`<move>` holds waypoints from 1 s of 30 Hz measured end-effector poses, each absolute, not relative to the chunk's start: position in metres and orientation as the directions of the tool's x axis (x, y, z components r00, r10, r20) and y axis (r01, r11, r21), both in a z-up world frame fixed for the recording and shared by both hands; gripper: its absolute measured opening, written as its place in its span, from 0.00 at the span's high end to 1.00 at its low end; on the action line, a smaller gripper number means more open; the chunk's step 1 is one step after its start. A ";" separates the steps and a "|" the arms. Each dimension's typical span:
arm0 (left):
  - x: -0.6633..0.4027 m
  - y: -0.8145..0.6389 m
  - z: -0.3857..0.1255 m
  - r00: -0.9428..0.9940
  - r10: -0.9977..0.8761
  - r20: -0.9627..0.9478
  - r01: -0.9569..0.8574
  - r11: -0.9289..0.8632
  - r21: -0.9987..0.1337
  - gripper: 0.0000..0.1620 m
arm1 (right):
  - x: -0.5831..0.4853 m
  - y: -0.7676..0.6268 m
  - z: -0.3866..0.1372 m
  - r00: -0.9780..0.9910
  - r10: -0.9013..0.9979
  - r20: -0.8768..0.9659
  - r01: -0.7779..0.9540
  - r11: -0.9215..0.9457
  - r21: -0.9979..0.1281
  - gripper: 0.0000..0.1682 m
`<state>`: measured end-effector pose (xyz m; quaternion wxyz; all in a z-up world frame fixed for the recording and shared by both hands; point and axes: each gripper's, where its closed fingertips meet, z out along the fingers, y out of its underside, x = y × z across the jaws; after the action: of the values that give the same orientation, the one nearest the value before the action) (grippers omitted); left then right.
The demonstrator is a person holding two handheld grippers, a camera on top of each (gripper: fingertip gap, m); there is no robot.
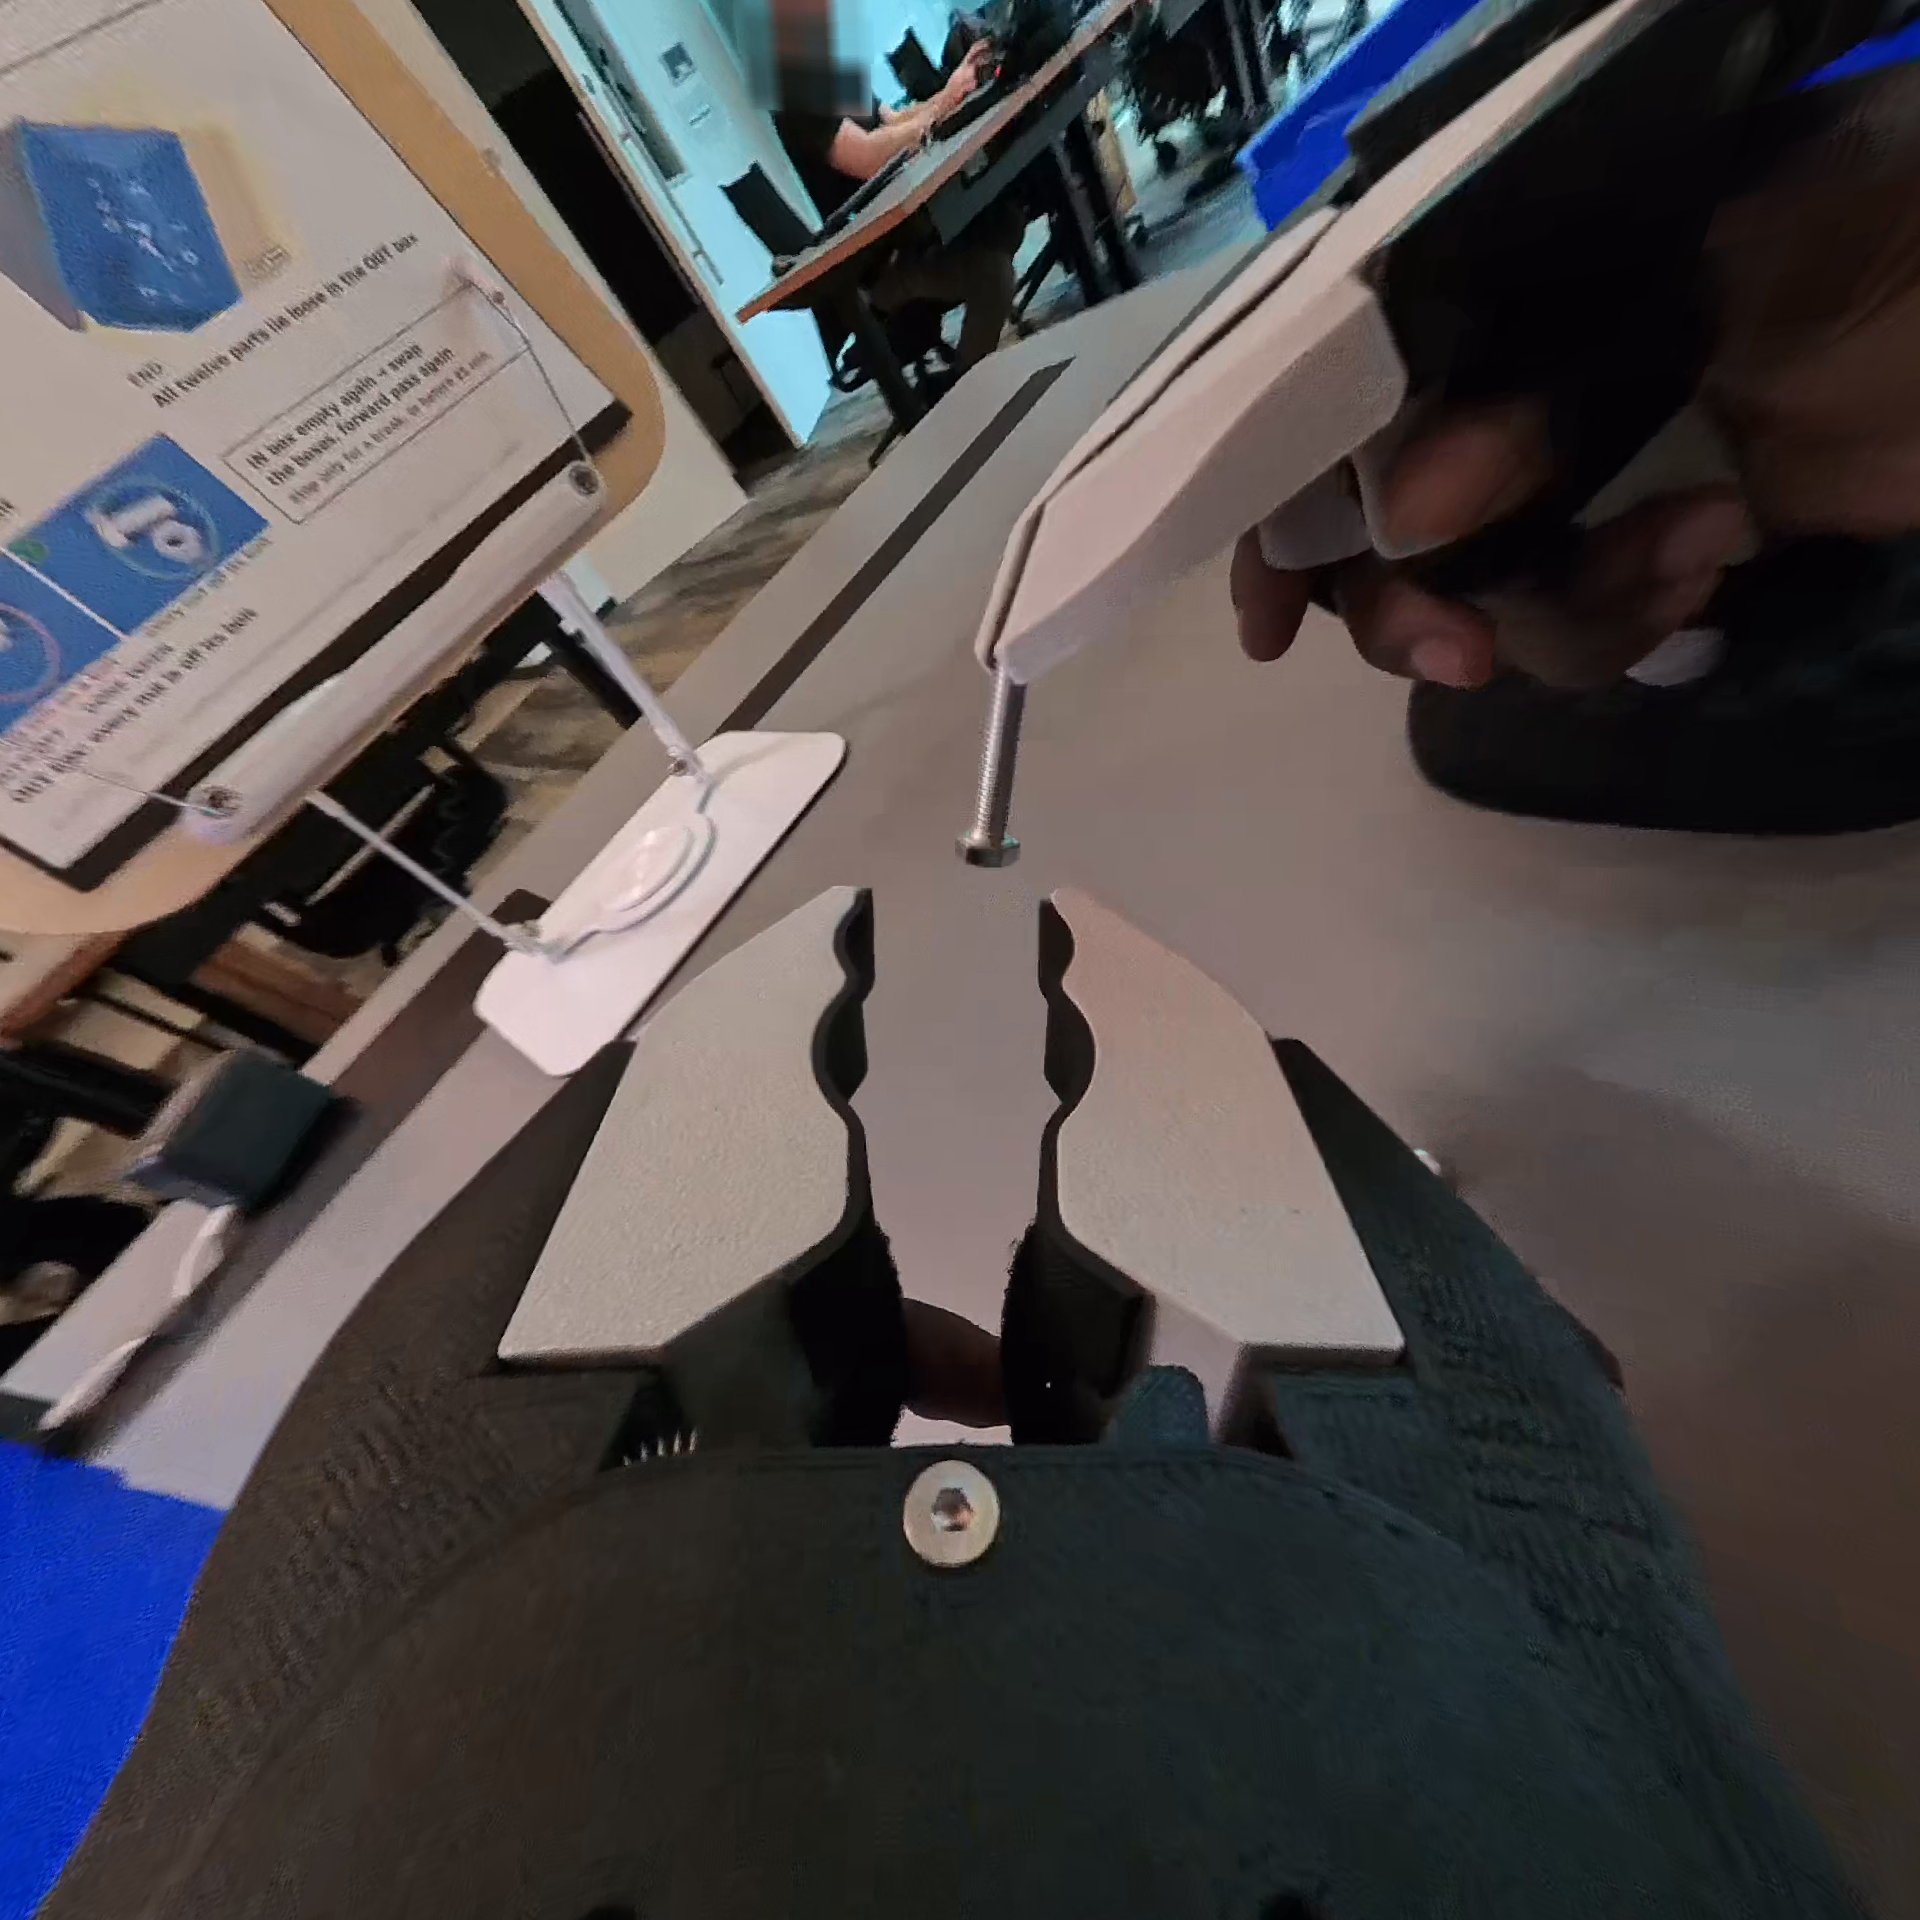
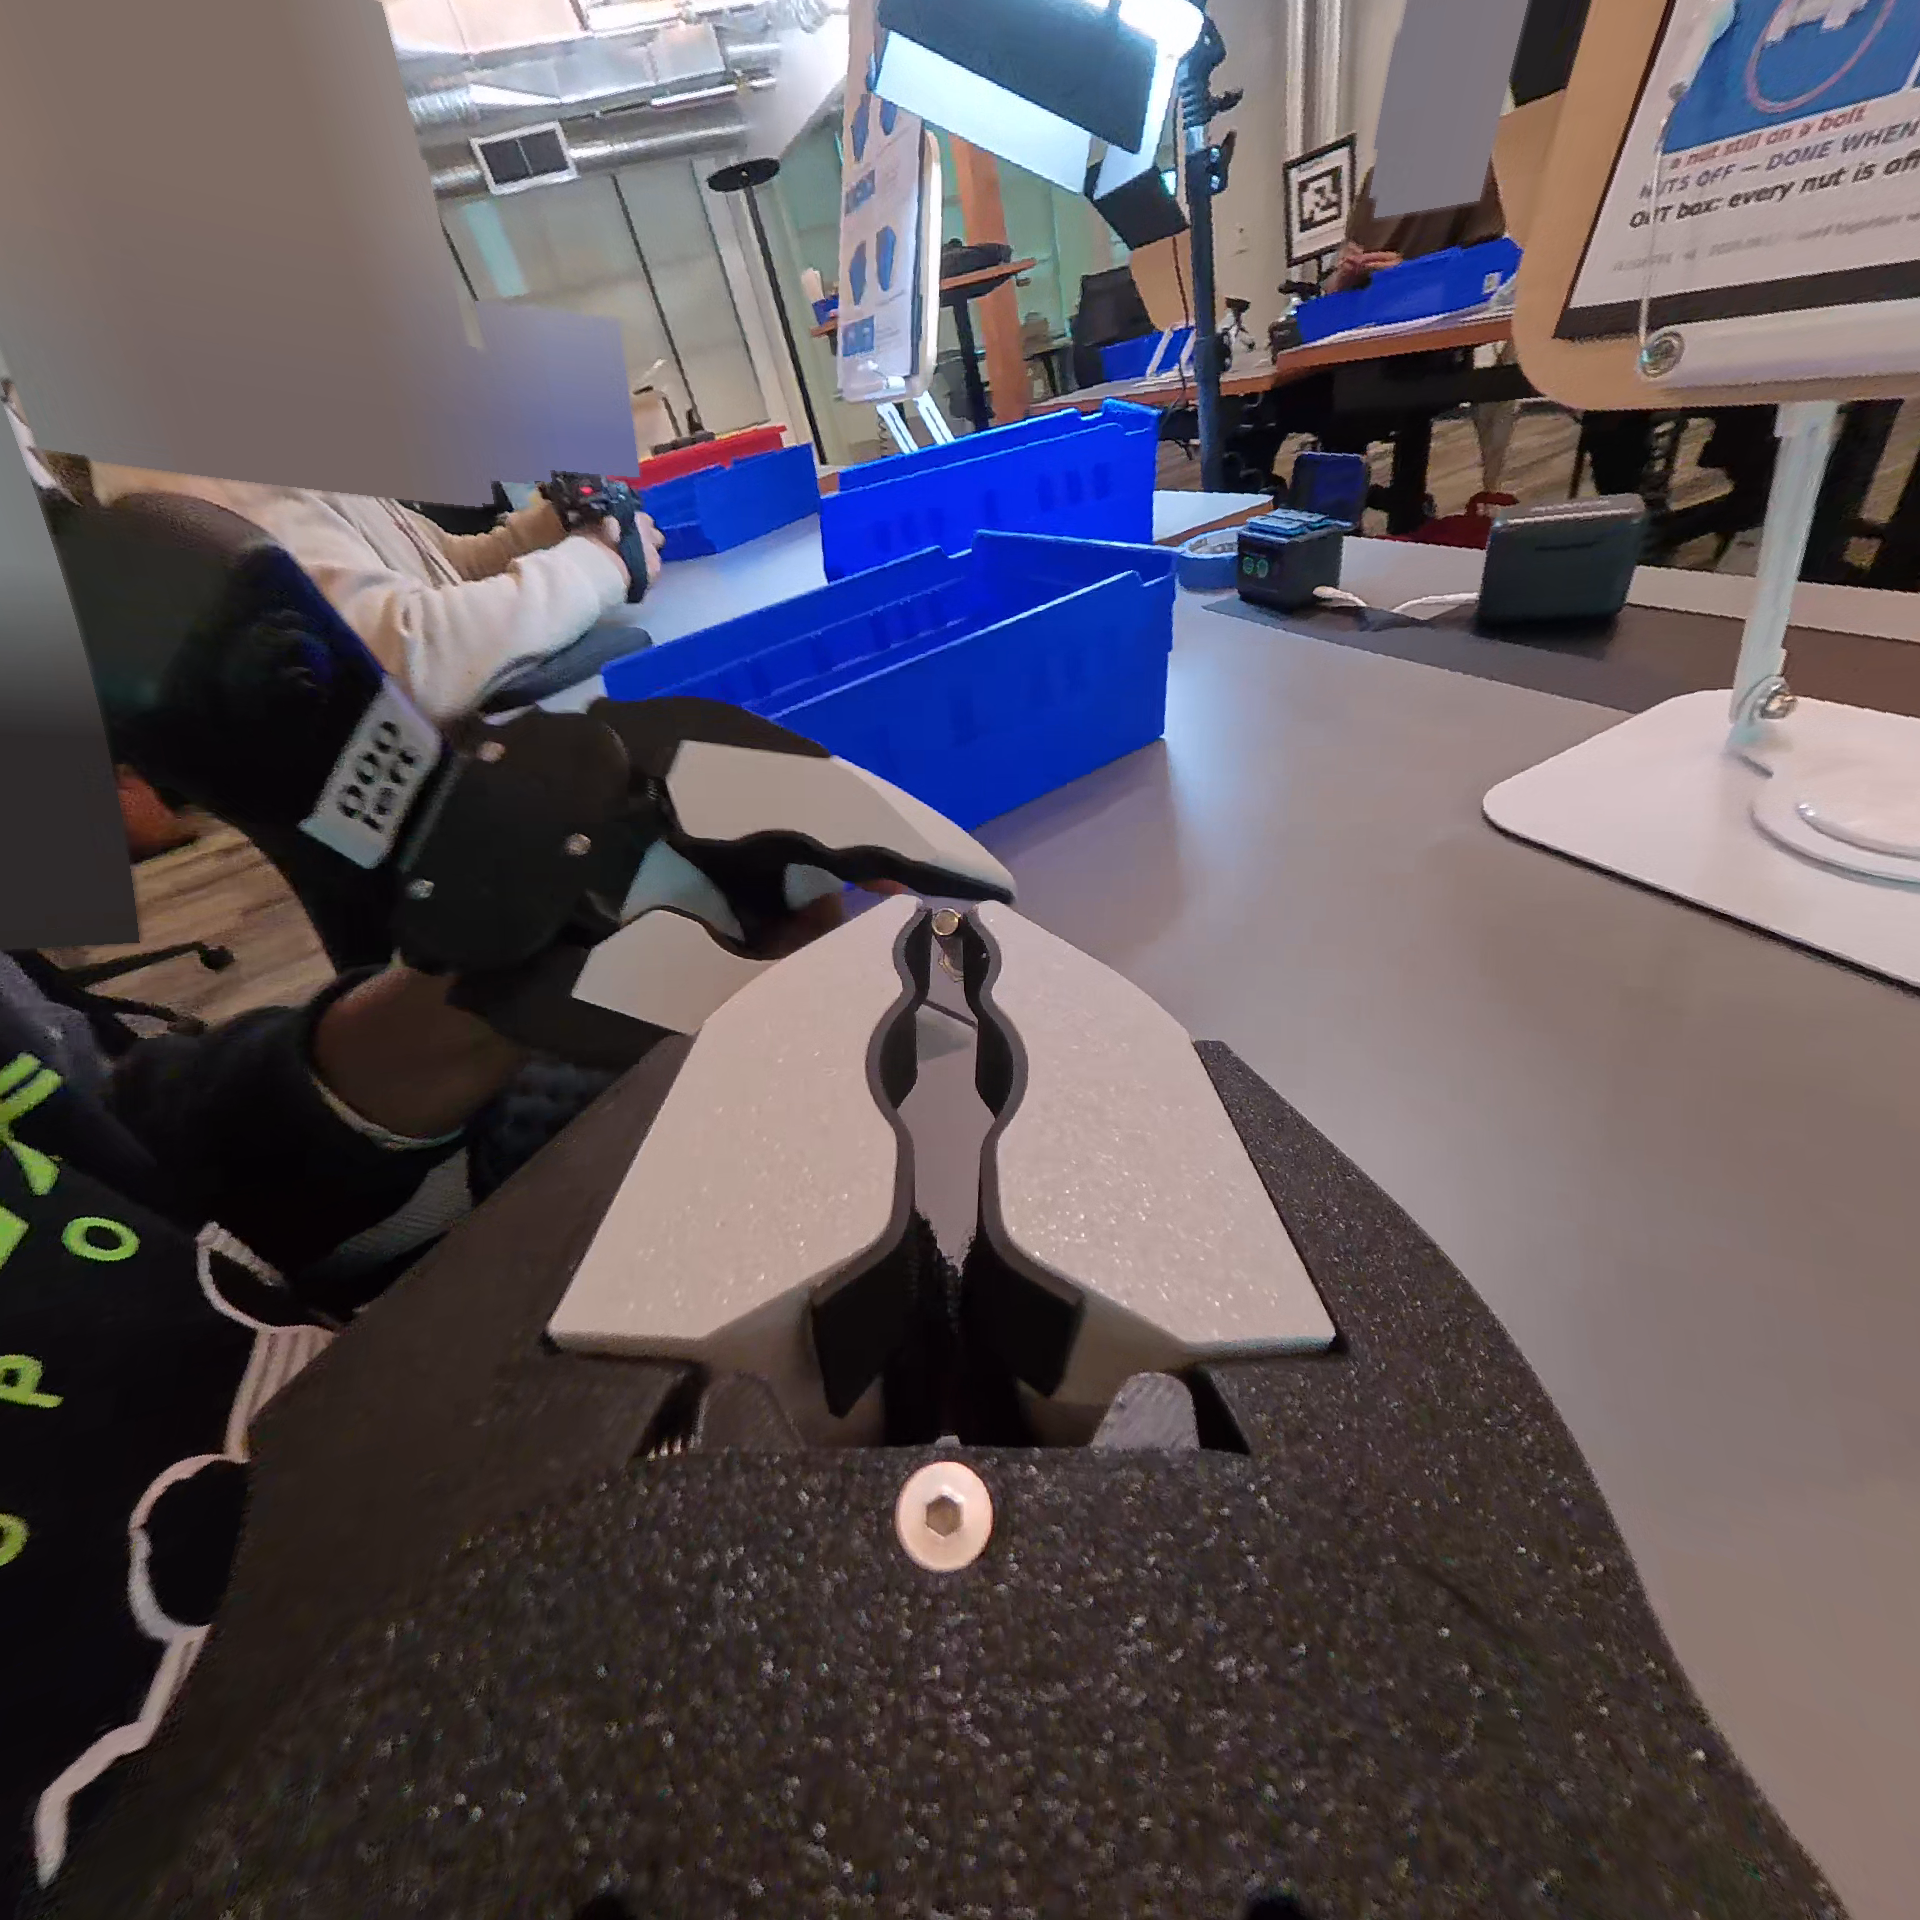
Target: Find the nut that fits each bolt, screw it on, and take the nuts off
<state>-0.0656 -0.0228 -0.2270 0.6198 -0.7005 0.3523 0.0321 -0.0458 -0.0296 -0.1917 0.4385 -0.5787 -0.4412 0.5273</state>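
Observation:
In the left wrist view, my right gripper point(image 1: 1003, 660) comes in from the upper right, shut on the threaded end of a silver bolt point(image 1: 997, 764). The bolt hangs with its hex head down, just above the grey table point(image 1: 1351, 1039). My left gripper point(image 1: 956, 914) is open and empty, its tips just short of the bolt head. In the right wrist view, my right gripper point(image 2: 945, 916) is shut, and the bolt's end point(image 2: 945, 923) shows between its tips. The left gripper's upper finger point(image 2: 800, 800) reaches in from the left, close to those tips. No nut is in view.
A white sign stand base point(image 1: 665, 883) sits on the table to the left of the bolt and also shows in the right wrist view point(image 2: 1714, 831). Blue bins point(image 2: 935, 665) stand farther back. A seated person's arm point(image 2: 468, 613) is beyond them, and small black devices point(image 2: 1558, 561) sit at the back. Across from one pair of fingers to the other is roughly 4 centimeters.

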 end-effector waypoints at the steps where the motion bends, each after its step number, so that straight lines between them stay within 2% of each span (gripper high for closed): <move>1: -0.063 -0.024 -0.227 0.757 -0.466 -0.459 -0.507 0.025 -0.862 0.82 | -0.046 -0.032 -0.190 0.044 0.971 -0.234 0.047 -0.236 -0.971 0.97; 7: -0.055 -0.025 -0.232 0.756 -0.494 -0.429 -0.481 0.024 -0.876 0.88 | -0.052 -0.043 -0.189 0.030 0.979 -0.202 0.073 -0.204 -0.976 0.97; 16: -0.059 -0.022 -0.235 0.785 -0.490 -0.379 -0.444 -0.017 -0.896 0.89 | -0.056 -0.048 -0.190 0.035 0.987 -0.155 0.107 -0.158 -0.982 0.97; 20: -0.059 -0.022 -0.237 0.789 -0.486 -0.375 -0.445 -0.030 -0.895 0.95 | -0.058 -0.048 -0.193 0.050 0.989 -0.136 0.121 -0.141 -0.983 0.97; 25: -0.061 -0.021 -0.237 0.794 -0.463 -0.394 -0.461 -0.038 -0.886 0.95 | -0.061 -0.050 -0.196 0.058 0.989 -0.134 0.131 -0.141 -0.981 0.97; 30: -0.056 -0.024 -0.241 0.769 -0.506 -0.390 -0.469 -0.032 -0.882 0.96 | -0.059 -0.058 -0.198 -0.031 0.998 -0.056 0.183 -0.049 -0.982 0.97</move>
<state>-0.0563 -0.0244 -0.2405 0.6071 -0.7182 0.3396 -0.0153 -0.0595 -0.0576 -0.1980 0.4298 -0.5473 -0.5392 0.4742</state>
